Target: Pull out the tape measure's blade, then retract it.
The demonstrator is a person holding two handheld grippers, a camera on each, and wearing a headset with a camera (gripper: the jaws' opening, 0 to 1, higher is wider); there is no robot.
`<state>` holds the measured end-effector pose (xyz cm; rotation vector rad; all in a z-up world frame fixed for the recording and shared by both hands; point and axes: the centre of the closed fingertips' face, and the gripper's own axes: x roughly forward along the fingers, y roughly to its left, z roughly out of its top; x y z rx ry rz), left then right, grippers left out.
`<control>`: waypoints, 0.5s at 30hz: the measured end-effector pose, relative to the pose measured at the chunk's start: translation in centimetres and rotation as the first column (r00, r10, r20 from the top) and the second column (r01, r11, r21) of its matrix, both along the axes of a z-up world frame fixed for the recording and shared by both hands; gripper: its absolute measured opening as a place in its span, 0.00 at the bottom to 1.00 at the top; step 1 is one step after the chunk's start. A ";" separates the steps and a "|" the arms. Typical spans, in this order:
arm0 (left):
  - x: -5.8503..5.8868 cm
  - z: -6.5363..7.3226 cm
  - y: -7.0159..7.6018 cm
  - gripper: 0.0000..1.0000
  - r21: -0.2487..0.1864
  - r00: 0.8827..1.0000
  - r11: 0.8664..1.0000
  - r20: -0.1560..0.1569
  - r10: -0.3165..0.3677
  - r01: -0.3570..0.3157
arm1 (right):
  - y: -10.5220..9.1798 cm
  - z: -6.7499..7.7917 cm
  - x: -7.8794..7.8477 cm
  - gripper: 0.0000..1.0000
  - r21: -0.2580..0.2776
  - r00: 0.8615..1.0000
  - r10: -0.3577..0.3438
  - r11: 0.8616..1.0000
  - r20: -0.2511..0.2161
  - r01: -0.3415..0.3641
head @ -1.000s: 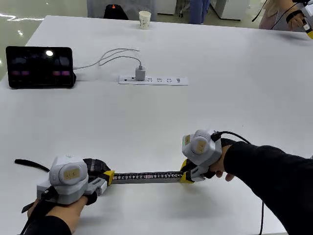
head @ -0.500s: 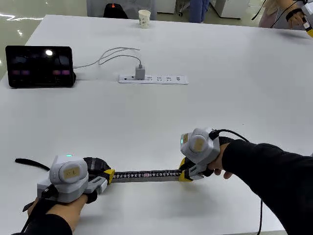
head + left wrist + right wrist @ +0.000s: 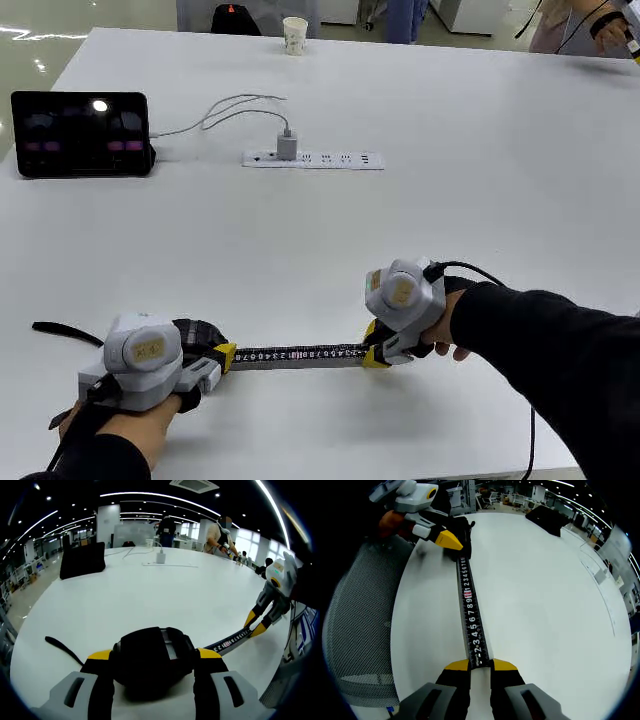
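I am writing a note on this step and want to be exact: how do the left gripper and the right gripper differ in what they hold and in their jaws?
The left gripper clamps the black tape measure case; the right gripper pinches the end of the blade. The left gripper's jaws stand wide apart around the case; the right gripper's jaws are nearly together. Both have yellow jaw tips and both are shut on something.
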<state>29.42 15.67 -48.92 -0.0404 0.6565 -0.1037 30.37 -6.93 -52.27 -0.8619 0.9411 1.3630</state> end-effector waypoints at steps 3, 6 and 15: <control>0.0 0.0 0.0 0.59 0.001 1.000 1.000 -0.001 0.000 0.000 | 0.1 0.0 0.0 0.11 0.001 1.000 -0.002 1.000 -0.002 0.002; 0.0 0.0 0.0 0.59 0.001 1.000 1.000 0.001 0.000 0.000 | 0.2 0.0 -0.1 0.11 0.003 1.000 -0.006 1.000 -0.002 0.006; 0.0 0.1 -0.1 0.59 0.001 1.000 1.000 0.000 0.001 -0.001 | 0.4 0.0 -0.1 0.11 -0.003 1.000 -0.005 1.000 -0.004 0.005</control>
